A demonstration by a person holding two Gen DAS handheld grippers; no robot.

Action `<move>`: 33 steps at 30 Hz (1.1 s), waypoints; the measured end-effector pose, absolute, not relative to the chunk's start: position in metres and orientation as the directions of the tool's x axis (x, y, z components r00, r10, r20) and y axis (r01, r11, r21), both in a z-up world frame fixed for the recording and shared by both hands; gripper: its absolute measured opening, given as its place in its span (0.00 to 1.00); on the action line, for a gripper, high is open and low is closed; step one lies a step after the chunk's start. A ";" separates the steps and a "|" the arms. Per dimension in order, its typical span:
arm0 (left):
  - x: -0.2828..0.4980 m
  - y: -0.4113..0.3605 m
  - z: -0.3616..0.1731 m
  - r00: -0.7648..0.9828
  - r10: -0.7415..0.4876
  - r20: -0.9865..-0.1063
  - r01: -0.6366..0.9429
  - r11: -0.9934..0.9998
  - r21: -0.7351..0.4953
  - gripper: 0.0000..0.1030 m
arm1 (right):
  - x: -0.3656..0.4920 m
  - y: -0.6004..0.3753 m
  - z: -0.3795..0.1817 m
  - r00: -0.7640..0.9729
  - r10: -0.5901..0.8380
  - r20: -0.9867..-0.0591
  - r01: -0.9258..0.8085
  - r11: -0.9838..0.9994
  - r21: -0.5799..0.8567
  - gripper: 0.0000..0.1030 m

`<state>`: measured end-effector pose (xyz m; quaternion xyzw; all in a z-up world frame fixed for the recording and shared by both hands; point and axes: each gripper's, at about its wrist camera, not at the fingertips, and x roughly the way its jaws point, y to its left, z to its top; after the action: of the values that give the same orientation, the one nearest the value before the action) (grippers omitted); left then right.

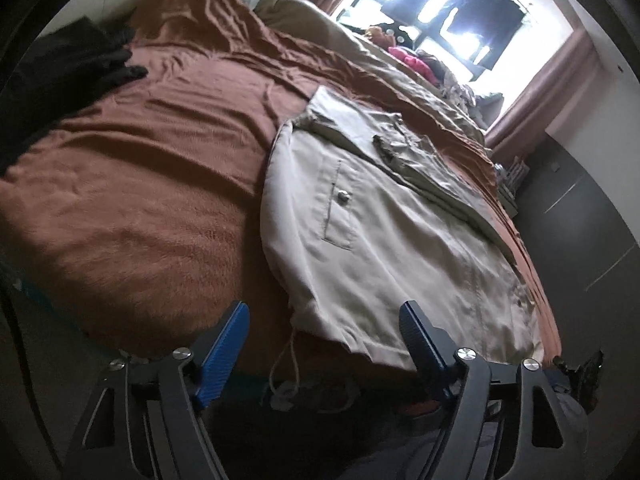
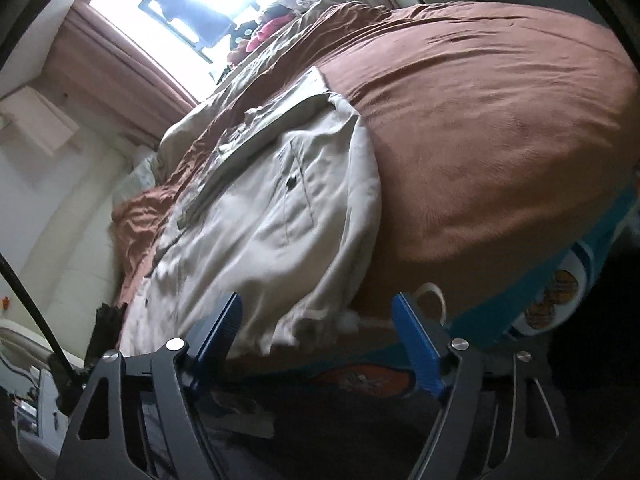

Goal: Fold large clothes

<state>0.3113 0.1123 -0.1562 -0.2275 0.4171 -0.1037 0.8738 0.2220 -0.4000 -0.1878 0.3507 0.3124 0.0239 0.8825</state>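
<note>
The left gripper has its blue fingers spread wide apart, holding nothing, poised just short of the hem of the beige jacket. The right gripper is likewise wide open and empty at the same hem, near its white drawstring. The jacket lies flat on the brown blanket of the bed, long axis running away from both grippers toward the bright window, hem nearest
</note>
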 end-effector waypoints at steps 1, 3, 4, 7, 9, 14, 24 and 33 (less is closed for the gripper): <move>0.319 0.113 -0.161 0.622 -0.375 -0.687 -0.015 0.872 -0.489 0.72 | 0.229 -0.405 -0.191 0.805 0.271 -0.527 0.172 0.744 0.646 0.71; 0.332 0.115 -0.168 0.609 -0.378 -0.697 -0.027 0.868 -0.495 0.70 | 0.242 -0.415 -0.201 0.806 0.293 -0.514 0.172 0.716 0.676 0.66; 0.338 0.115 -0.170 0.604 -0.380 -0.701 -0.032 0.867 -0.498 0.69 | 0.247 -0.420 -0.207 0.806 0.303 -0.509 0.171 0.703 0.691 0.63; 0.360 0.117 -0.180 0.582 -0.395 -0.711 -0.042 0.858 -0.511 0.67 | 0.265 -0.431 -0.219 0.801 0.329 -0.500 0.171 0.675 0.718 0.60; 0.375 0.119 -0.186 0.571 -0.397 -0.718 -0.052 0.856 -0.515 0.66 | 0.274 -0.437 -0.221 0.804 0.345 -0.484 0.158 0.662 0.733 0.60; 0.401 0.124 -0.197 0.558 -0.425 -0.713 -0.055 0.839 -0.542 0.61 | 0.288 -0.446 -0.234 0.806 0.393 -0.442 0.132 0.609 0.782 0.58; 0.384 0.127 -0.208 0.527 -0.576 -0.625 -0.016 0.729 -0.684 0.53 | 0.280 -0.443 -0.262 0.777 0.523 -0.351 0.055 0.500 0.864 0.56; 0.367 0.124 -0.213 0.509 -0.575 -0.641 -0.064 0.717 -0.694 0.20 | 0.284 -0.447 -0.265 0.761 0.461 -0.457 0.164 0.544 0.823 0.15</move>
<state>0.3672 0.1239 -0.2126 -0.3406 0.4692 -0.1598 0.7989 0.2837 -0.4470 -0.2650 0.4684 0.3335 0.0913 0.8130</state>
